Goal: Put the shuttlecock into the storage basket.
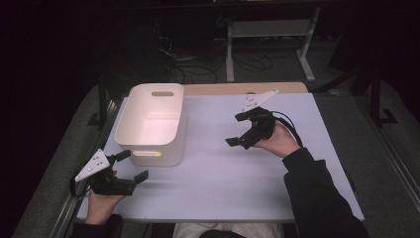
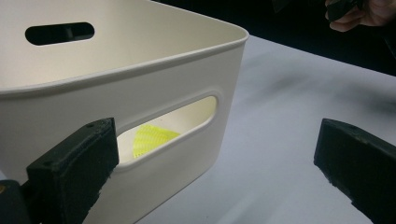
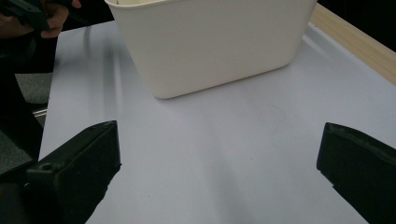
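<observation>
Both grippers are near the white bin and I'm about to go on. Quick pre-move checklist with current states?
1. Left gripper open and holding nothing: ok.
2. Right gripper open and holding nothing: ok.
3. White bin upright on the table: ok.
4. Left gripper faces the bin's near handle slot: ok.
5. Yellow object inside the bin, seen through that slot; what it is: cannot tell.
6. Nothing on the table between right gripper and bin: ok.
</observation>
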Action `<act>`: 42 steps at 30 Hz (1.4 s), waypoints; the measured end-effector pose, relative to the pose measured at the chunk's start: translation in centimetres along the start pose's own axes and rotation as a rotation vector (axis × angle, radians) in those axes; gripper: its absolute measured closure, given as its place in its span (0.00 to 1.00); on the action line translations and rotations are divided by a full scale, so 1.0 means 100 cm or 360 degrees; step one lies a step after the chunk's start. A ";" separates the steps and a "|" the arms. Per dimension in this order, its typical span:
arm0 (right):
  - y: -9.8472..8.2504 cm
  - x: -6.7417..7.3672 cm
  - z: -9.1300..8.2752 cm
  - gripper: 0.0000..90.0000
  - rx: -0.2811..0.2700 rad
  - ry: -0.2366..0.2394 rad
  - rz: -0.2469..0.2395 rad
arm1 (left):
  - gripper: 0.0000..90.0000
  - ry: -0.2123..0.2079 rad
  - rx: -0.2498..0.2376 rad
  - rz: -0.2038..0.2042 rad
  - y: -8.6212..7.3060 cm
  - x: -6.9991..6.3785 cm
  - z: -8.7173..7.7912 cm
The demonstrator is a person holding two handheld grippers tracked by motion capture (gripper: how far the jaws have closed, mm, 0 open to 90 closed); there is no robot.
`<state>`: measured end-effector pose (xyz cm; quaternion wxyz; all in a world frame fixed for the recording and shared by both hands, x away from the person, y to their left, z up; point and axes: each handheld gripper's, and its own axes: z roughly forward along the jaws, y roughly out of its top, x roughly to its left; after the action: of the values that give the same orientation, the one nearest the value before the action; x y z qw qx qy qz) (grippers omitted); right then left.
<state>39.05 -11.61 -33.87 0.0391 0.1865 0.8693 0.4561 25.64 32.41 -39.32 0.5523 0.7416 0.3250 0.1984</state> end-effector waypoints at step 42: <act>-0.058 -0.003 -0.035 0.00 -0.0075 -0.0111 0.0151 | 0.00 0.0007 -0.0001 -0.0002 0.000 0.000 0.000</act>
<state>36.81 -17.46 -36.56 0.0523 0.2422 0.8467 0.4709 25.62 32.45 -39.31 0.5519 0.7408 0.3267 0.1998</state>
